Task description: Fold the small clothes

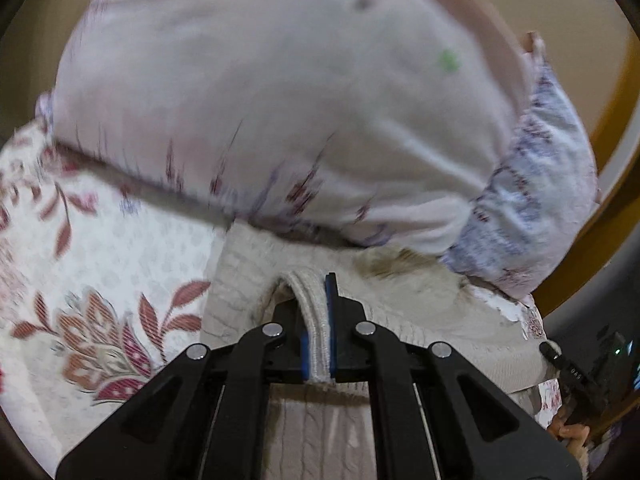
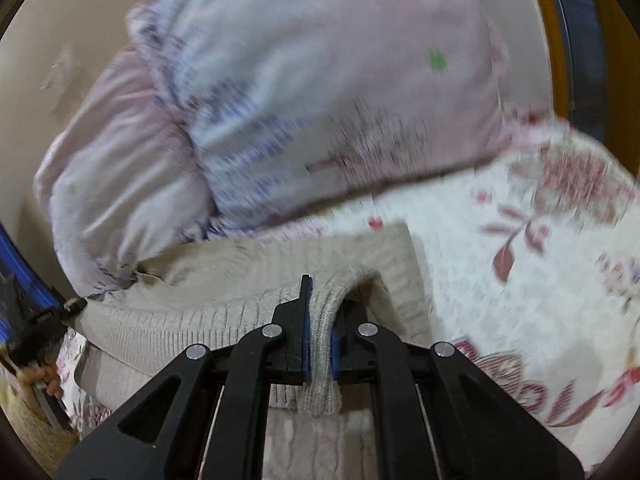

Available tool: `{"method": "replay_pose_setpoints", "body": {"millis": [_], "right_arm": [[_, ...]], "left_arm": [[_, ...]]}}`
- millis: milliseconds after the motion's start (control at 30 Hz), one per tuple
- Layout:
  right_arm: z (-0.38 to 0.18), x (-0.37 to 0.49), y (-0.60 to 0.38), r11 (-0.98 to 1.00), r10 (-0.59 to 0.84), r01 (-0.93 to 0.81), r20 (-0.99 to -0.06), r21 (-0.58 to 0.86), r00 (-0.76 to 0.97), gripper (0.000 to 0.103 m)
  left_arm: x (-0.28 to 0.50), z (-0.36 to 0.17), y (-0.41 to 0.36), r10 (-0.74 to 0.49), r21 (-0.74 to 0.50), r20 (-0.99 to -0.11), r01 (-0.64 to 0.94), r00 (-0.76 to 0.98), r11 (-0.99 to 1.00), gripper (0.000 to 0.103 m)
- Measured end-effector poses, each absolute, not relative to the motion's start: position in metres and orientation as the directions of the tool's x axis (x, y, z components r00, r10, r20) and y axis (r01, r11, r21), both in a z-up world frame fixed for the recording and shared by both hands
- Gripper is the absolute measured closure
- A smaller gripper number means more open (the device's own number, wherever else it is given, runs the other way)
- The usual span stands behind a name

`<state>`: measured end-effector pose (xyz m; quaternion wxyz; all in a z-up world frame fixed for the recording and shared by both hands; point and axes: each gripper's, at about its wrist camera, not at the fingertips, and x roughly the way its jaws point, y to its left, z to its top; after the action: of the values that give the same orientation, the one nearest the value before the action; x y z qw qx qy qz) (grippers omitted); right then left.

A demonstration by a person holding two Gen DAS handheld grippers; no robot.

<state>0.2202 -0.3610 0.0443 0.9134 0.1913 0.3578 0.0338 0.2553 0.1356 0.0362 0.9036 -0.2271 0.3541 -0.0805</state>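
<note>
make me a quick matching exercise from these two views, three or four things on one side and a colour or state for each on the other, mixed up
Things:
1. left hand-held gripper
2. knit garment
3. pillow
4. bedsheet

Descriptions:
A. white with red leaf and flower print
B. plain beige, ribbed
C. pale pink, lying behind the garment
D. shut on a fold of knit fabric

Pairs: 1-D, 2-B, 3-C, 4-A

The right hand-held gripper is likewise shut on the knit garment.

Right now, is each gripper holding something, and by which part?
Both are shut on the beige knit garment: the left gripper and the right gripper each pinch a ribbed edge of it.
</note>
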Motion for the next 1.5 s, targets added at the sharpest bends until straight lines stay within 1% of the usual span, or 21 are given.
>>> {"method": "replay_pose_setpoints", "body": {"millis": [200,267,333,367,433,467,533,600,667,733,900,1000,1067,1100,1133,1167,1200,1300,1433,1467,1500], "right_arm": [[0.029,0.242,-0.371,0.888,0.248,0.113,-0.673,0.445,0.697,0.094],[0.025,0.253,-0.376,0.862,0.278,0.133,-0.677,0.488,0.681,0.091],[0.022,0.263,-0.379,0.839,0.305,0.144,-0.672,0.525,0.675,0.083],[0.02,0.267,-0.38,0.828,0.312,0.151,-0.668,0.54,0.676,0.081],[0.017,0.275,-0.382,0.806,0.324,0.168,-0.662,0.567,0.676,0.071],[0.016,0.277,-0.383,0.798,0.326,0.176,-0.659,0.576,0.678,0.069],[0.017,0.279,-0.384,0.786,0.323,0.188,-0.651,0.588,0.686,0.058],[0.022,0.276,-0.387,0.788,0.307,0.19,-0.642,0.585,0.703,0.054],[0.032,0.267,-0.39,0.795,0.293,0.18,-0.627,0.579,0.721,0.054],[0.041,0.252,-0.394,0.812,0.27,0.17,-0.619,0.558,0.738,0.054],[0.049,0.217,-0.398,0.876,0.204,0.164,-0.656,0.453,0.726,0.055],[0.042,0.201,-0.395,0.901,0.193,0.152,-0.69,0.405,0.697,0.061],[0.036,0.198,-0.391,0.912,0.188,0.148,-0.71,0.382,0.678,0.061],[0.032,0.197,-0.39,0.918,0.183,0.148,-0.723,0.369,0.667,0.064],[0.027,0.198,-0.386,0.926,0.176,0.149,-0.744,0.348,0.645,0.075],[0.022,0.197,-0.384,0.93,0.174,0.148,-0.758,0.336,0.629,0.083],[0.018,0.197,-0.382,0.934,0.169,0.148,-0.77,0.324,0.615,0.09],[0.02,0.188,-0.381,0.937,0.159,0.145,-0.757,0.319,0.633,0.094],[0.03,0.177,-0.38,0.941,0.14,0.145,-0.744,0.305,0.653,0.095],[0.031,0.176,-0.38,0.941,0.139,0.146,-0.744,0.304,0.654,0.095],[0.031,0.175,-0.38,0.941,0.138,0.147,-0.744,0.304,0.654,0.095]], "left_arm": [[0.274,0.015,0.148,-0.38,-0.579,-0.607,-0.061,0.698,0.813,0.095],[0.278,0.014,0.149,-0.397,-0.603,-0.598,-0.064,0.696,0.795,0.089],[0.283,0.013,0.15,-0.413,-0.63,-0.582,-0.067,0.701,0.774,0.076],[0.286,0.014,0.149,-0.415,-0.636,-0.577,-0.067,0.704,0.769,0.073],[0.29,0.016,0.148,-0.413,-0.643,-0.568,-0.07,0.712,0.763,0.064],[0.291,0.018,0.148,-0.413,-0.648,-0.561,-0.071,0.718,0.758,0.062],[0.292,0.022,0.149,-0.413,-0.656,-0.551,-0.07,0.725,0.751,0.053],[0.289,0.027,0.151,-0.414,-0.661,-0.542,-0.066,0.731,0.748,0.048],[0.282,0.032,0.153,-0.409,-0.646,-0.545,-0.056,0.732,0.761,0.045],[0.272,0.037,0.155,-0.395,-0.614,-0.558,-0.043,0.73,0.788,0.045],[0.242,0.038,0.158,-0.37,-0.54,-0.596,-0.015,0.712,0.841,0.045],[0.23,0.032,0.159,-0.365,-0.519,-0.621,-0.015,0.694,0.855,0.046],[0.223,0.027,0.159,-0.363,-0.51,-0.634,-0.015,0.683,0.86,0.046],[0.22,0.025,0.161,-0.361,-0.506,-0.638,-0.017,0.68,0.862,0.046],[0.217,0.022,0.16,-0.359,-0.502,-0.643,-0.018,0.677,0.865,0.046],[0.215,0.02,0.16,-0.358,-0.498,-0.648,-0.018,0.672,0.867,0.046],[0.214,0.018,0.159,-0.359,-0.496,-0.652,-0.018,0.668,0.868,0.046],[0.209,0.012,0.156,-0.357,-0.486,-0.666,-0.018,0.656,0.874,0.046],[0.204,0.011,0.154,-0.351,-0.471,-0.669,-0.008,0.655,0.882,0.047],[0.202,0.011,0.153,-0.348,-0.465,-0.669,-0.005,0.657,0.885,0.048],[0.202,0.01,0.153,-0.345,-0.46,-0.67,-0.003,0.657,0.888,0.052]]}}
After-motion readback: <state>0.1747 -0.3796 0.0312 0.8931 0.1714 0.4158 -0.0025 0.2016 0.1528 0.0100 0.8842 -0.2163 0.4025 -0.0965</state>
